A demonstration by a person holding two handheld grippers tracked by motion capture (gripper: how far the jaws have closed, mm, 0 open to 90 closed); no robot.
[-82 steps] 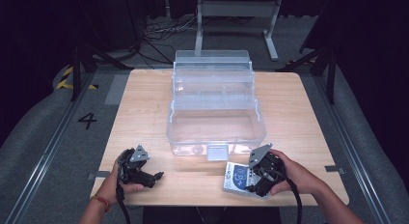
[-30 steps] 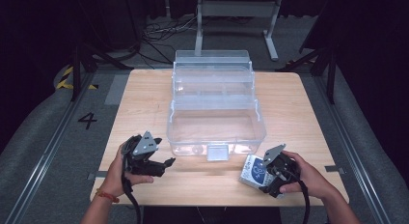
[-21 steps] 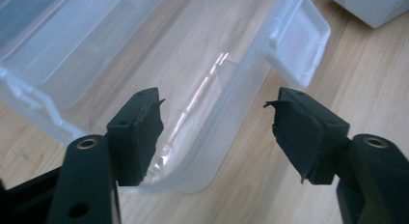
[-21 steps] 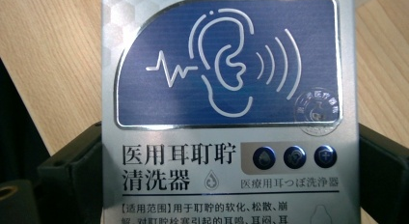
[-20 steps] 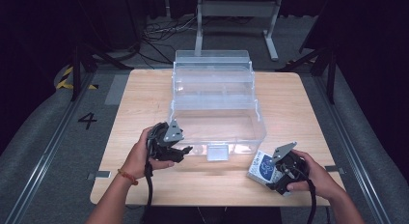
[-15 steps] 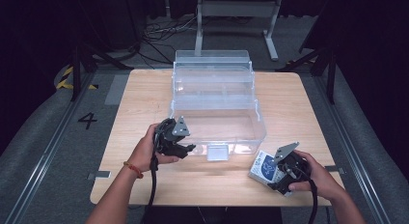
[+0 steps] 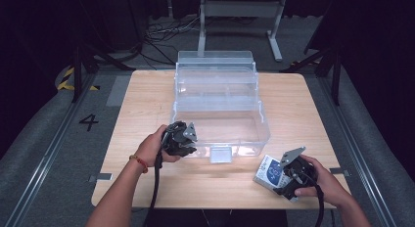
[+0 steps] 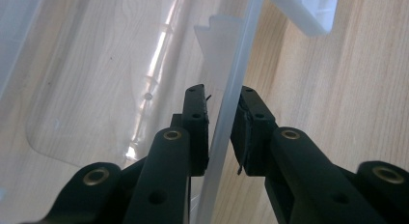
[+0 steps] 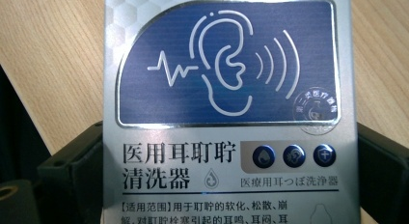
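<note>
A: What is at the left of the table?

B: From above I see a pale wooden table (image 7: 147, 104) with a forearm coming in from the bottom left. My left hand (image 7: 152, 147) holds the left gripper (image 7: 188, 149) right at the front left corner of a clear plastic tiered box (image 7: 218, 107), which stands open in stepped layers at the table's middle.

A: Is that claw gripping anything?

B: In the left gripper view its two black jaws straddle the box's thin clear front wall (image 8: 231, 89), one jaw inside, one outside. A slim gap shows on each side of the wall, so the jaws are nearly closed around it but not yet pinching it.

A: And further right?

B: A small white latch tab (image 7: 220, 154) sits at the middle of the box's front. Near the table's front right corner, my right hand (image 7: 320, 180) holds the right gripper (image 7: 284, 180), clenched on a silver carton (image 7: 270, 171) with a blue panel. The right gripper view shows a white ear outline with sound waves on that panel (image 9: 224, 62), Chinese lettering beneath, and a black jaw pressing each side edge.
</note>
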